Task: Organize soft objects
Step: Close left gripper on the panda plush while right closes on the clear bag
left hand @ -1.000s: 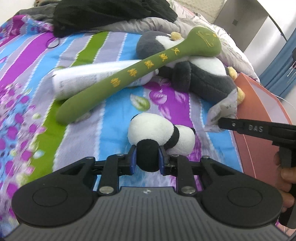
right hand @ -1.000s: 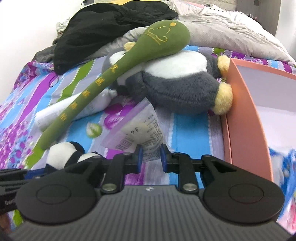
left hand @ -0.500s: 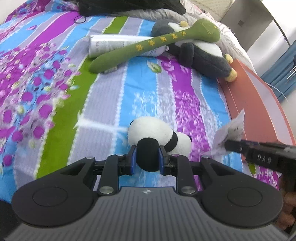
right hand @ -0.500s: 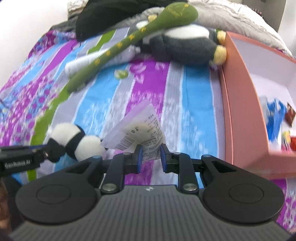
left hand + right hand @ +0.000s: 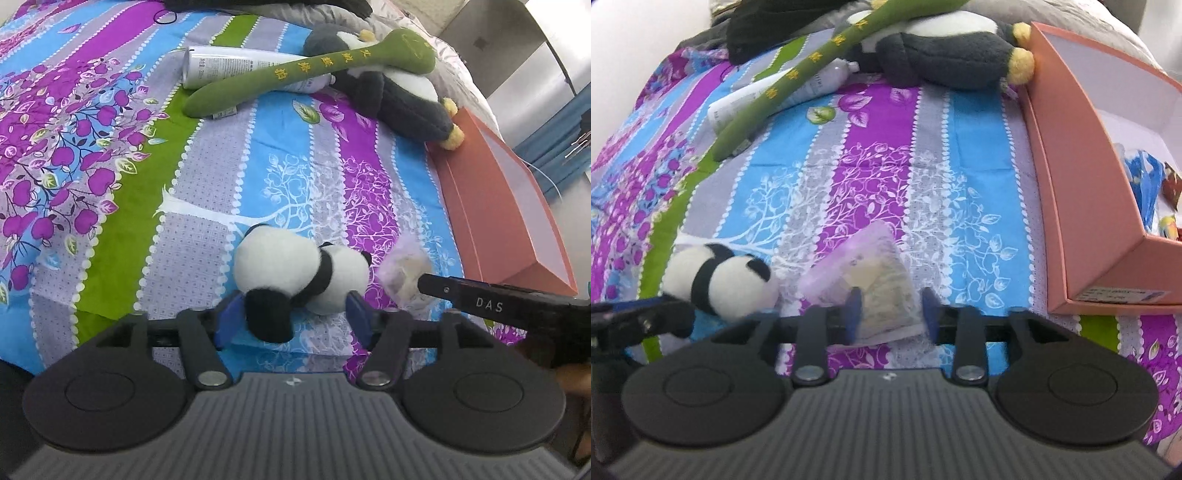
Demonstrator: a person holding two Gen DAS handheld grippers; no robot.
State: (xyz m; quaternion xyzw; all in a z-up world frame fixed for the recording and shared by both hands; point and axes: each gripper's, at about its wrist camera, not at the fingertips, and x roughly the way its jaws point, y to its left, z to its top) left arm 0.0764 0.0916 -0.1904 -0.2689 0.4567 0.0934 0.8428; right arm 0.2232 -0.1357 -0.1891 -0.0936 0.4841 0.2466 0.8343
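The left gripper (image 5: 291,317) has its fingers spread wide, released around the small panda plush (image 5: 295,273) lying on the bed (image 5: 207,236). The right gripper (image 5: 889,314) likewise gapes around the clear packet (image 5: 871,280). Both look featherlight; the plush is squashy, best pinched across its body, while the packet seems slippery and crinkly. The orange box (image 5: 1082,184) sits nearby.

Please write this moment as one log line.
left gripper: open, small panda between jaws | right gripper: open, plastic packet between jaws | both on bedsheet
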